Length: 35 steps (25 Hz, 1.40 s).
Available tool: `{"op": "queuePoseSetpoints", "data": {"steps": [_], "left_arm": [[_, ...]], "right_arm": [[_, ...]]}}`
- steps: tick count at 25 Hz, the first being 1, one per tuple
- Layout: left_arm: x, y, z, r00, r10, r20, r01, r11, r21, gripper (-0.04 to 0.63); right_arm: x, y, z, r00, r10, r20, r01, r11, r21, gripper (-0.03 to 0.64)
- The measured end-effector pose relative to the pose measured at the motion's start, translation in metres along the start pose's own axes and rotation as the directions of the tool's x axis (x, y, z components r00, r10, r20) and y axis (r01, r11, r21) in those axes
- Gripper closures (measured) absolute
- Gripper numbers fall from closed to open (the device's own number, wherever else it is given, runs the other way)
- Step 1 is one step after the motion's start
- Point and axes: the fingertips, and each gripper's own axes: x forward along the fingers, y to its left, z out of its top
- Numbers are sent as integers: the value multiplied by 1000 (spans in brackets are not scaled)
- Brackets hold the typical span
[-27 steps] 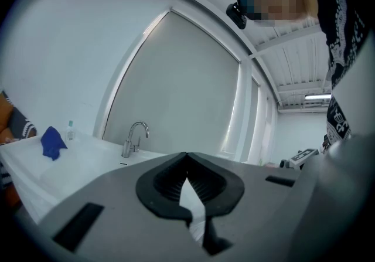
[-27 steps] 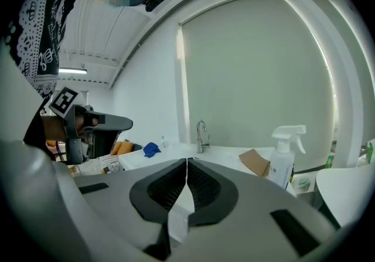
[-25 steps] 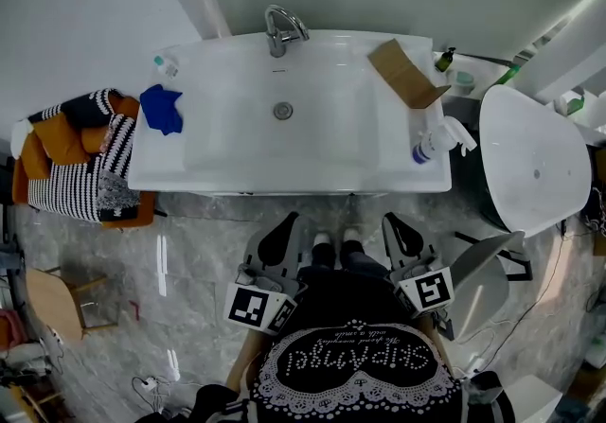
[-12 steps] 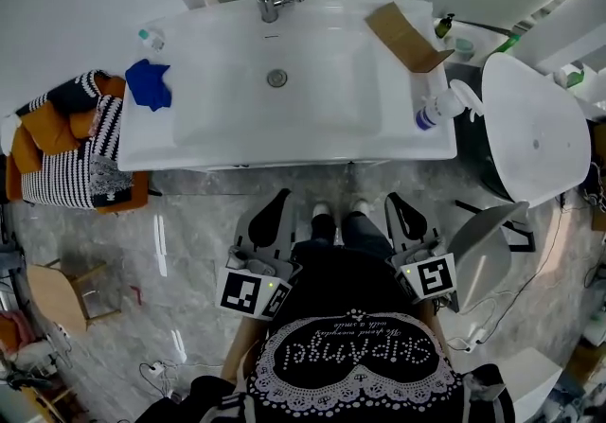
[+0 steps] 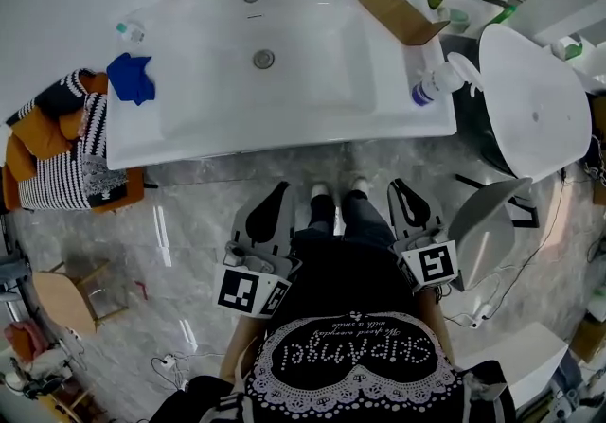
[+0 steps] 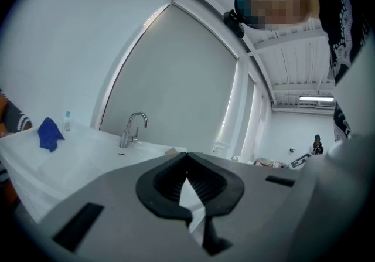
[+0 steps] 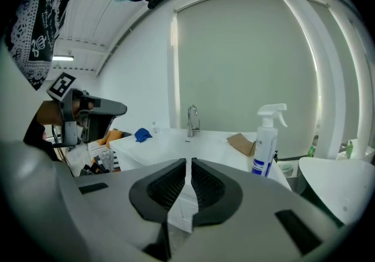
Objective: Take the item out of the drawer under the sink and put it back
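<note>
Both tools are held low at the person's waist and aimed at the front of the sink (image 5: 284, 139). That looks like a ready stance for reaching under it, not for the white surface, where the blue cloth (image 5: 131, 78) and spray bottle (image 5: 431, 88) sit untouched. The left gripper (image 5: 281, 192) and right gripper (image 5: 397, 188) each have their fingers pressed together with nothing between them. The item is presumably inside the drawer beneath the sink's near edge, which no view shows plainly, so it lies farther ahead, well apart from both pairs of fingers.
</note>
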Motion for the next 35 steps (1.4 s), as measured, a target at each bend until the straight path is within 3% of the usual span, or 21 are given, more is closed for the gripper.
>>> {"op": "queuePoseSetpoints", "data": {"steps": [7,13,22,27,35], "left_arm": [[3,-5,-16,998,-21,-56,19,1000,-21,591],[3,-5,-37,991,-39,-124,34,999,-41,591],[13,-19,-70,975,-93,-204,77,993,-88,591],[11,-20,-84,964,-88,-249,65,993,-99,591],[12,-29,-95,953,-101,-286,74,992,-103,591]], "right_arm": [[18,-11,-43,994,14,-105,-14,1000,-1,592],[39,-12,-94,981,37,-190,-36,999,9,548],[71,-35,-144,976,-4,-217,22,997,78,548],[92,-48,-170,971,-25,-237,55,991,119,548],[120,-64,-234,945,-36,-326,104,976,192,534]]}}
